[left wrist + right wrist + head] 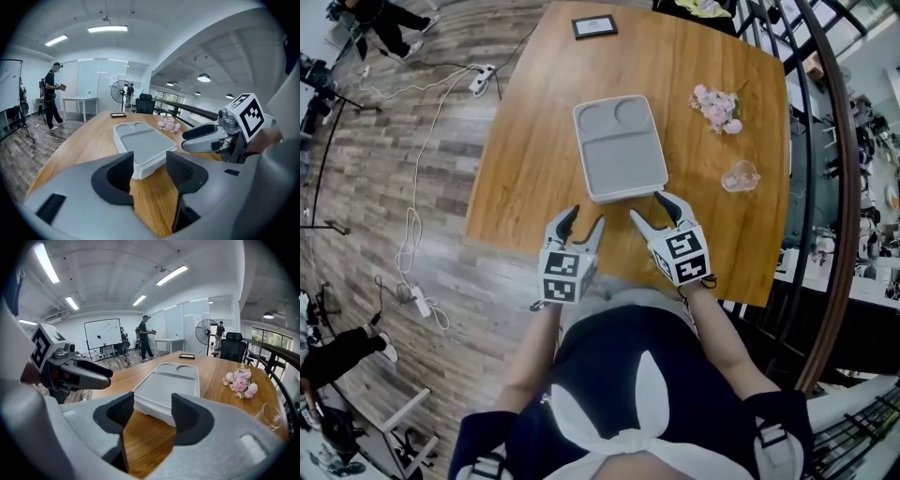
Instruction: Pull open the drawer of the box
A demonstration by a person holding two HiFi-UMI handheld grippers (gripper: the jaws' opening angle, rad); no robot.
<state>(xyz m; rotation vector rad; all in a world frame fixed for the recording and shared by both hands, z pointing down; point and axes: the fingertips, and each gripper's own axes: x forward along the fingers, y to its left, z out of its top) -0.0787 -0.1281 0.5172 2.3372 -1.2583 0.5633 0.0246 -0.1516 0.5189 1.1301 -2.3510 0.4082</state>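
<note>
A flat grey box [620, 148] with a moulded lid lies on the wooden table [525, 150], its near end facing me. Both grippers hover just short of that end. My left gripper [582, 224] is open and empty near the box's near left corner. My right gripper [654, 213] is open and empty by the near right corner. The left gripper view shows the box [140, 143] ahead between the jaws, with the right gripper [206, 138] at the right. From the right gripper view the box [171, 387] lies ahead and the left gripper [86, 371] is at the left.
Pink flowers [718, 108] and a clear glass [740, 175] sit on the table right of the box. A small dark frame [594, 26] lies at the far end. Cables and a power strip [481, 79] run over the floor at left. A railing [825, 187] borders the right.
</note>
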